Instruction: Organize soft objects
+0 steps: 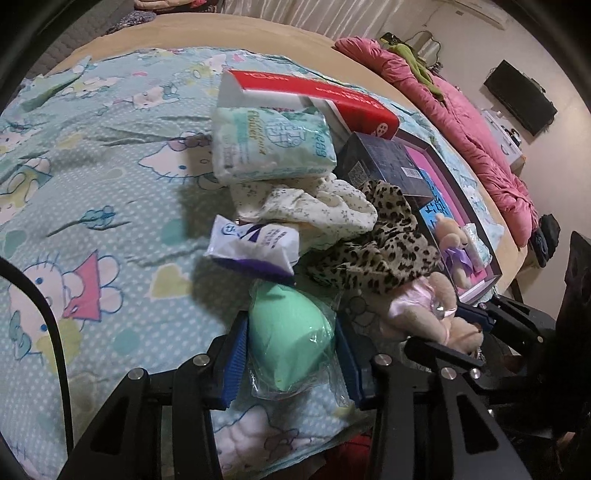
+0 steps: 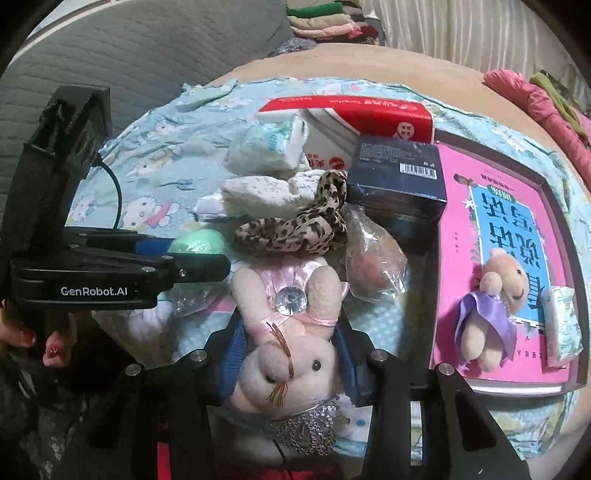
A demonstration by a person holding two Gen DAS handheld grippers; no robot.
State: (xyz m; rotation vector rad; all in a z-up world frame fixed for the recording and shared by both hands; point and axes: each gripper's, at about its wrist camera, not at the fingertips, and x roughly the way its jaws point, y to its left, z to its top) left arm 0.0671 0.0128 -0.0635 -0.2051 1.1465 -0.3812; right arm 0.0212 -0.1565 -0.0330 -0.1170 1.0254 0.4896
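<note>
My left gripper (image 1: 291, 354) is shut on a green sponge in clear plastic wrap (image 1: 291, 339), low over the Hello Kitty sheet (image 1: 92, 184). My right gripper (image 2: 290, 354) is shut on a pink plush rabbit (image 2: 288, 332), which also shows in the left wrist view (image 1: 424, 314). Beyond them lie a leopard-print cloth (image 1: 384, 243), a cream floral cloth (image 1: 314, 206), a green tissue pack (image 1: 273, 144) and a white-purple tissue pack (image 1: 255, 247). A small bear in a purple dress (image 2: 491, 306) lies on the pink book (image 2: 454, 258). A brown sponge in plastic wrap (image 2: 373, 258) lies by the rabbit.
A red and white box (image 2: 369, 114), a dark blue box (image 2: 399, 177) and a small tissue pack (image 2: 563, 325) sit among the pile. A pink quilt (image 1: 461, 122) lies along the bed's far edge. Folded clothes (image 2: 325, 22) are stacked at the back.
</note>
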